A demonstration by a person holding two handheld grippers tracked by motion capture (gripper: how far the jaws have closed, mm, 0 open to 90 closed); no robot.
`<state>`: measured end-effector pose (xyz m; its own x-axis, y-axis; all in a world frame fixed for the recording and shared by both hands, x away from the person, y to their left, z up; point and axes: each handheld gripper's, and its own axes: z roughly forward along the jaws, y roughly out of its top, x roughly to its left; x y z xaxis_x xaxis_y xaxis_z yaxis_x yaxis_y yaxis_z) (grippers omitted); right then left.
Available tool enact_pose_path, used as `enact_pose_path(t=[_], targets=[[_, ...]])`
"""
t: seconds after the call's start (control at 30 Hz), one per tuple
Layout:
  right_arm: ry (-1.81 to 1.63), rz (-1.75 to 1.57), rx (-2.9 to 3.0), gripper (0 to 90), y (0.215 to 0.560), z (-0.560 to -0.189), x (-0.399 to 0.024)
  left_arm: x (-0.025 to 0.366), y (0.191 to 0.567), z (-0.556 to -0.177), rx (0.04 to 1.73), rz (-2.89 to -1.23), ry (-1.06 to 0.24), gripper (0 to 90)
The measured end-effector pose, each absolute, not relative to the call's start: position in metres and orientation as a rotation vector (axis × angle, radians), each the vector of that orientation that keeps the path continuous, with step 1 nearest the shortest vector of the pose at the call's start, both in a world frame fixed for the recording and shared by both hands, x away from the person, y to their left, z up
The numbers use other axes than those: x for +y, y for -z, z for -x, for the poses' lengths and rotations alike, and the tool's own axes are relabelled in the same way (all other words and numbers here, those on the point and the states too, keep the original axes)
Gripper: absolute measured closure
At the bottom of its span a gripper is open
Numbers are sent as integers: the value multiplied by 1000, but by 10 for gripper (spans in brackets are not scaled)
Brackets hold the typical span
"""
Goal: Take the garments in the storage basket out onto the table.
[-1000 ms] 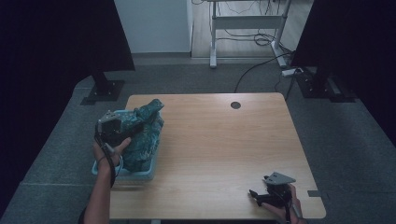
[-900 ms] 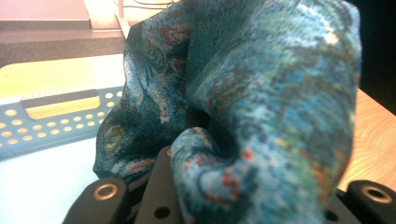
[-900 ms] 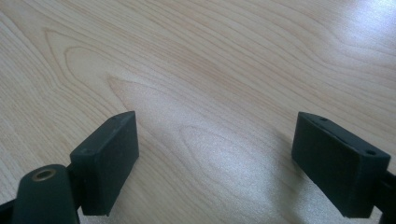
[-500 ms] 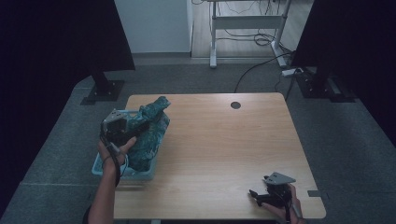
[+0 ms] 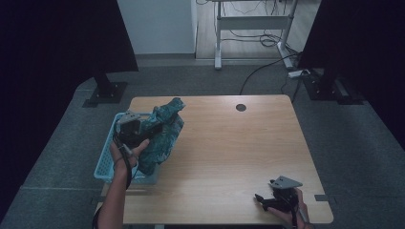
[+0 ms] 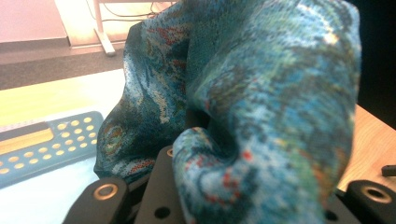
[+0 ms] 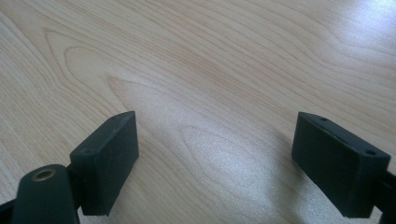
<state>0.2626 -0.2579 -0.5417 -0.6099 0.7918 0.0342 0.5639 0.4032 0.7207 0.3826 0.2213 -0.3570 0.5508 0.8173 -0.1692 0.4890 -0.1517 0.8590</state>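
A teal patterned cloth hangs bunched from my left gripper, which is shut on it above the right rim of a light blue perforated basket at the table's left edge. In the left gripper view the cloth drapes over both jaws and hides their tips, with the basket low at the left. My right gripper rests at the table's near right corner. Its jaws stand wide open over bare wood with nothing between them.
The wooden table has a round cable hole near its far edge. Dark stands and curtains flank the table. A desk frame and cables lie on the floor beyond.
My left hand has carried the cloth up and to the right, from over the basket toward its right rim. The right gripper has kept still.
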Motion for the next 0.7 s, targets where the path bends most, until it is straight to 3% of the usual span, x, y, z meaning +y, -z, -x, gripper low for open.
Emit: enact_pose_path(t=[0.7], targets=[[-1026,-1181,2351,149,542,-262,-258,188,345,-382,1013,-1846,-410,777]])
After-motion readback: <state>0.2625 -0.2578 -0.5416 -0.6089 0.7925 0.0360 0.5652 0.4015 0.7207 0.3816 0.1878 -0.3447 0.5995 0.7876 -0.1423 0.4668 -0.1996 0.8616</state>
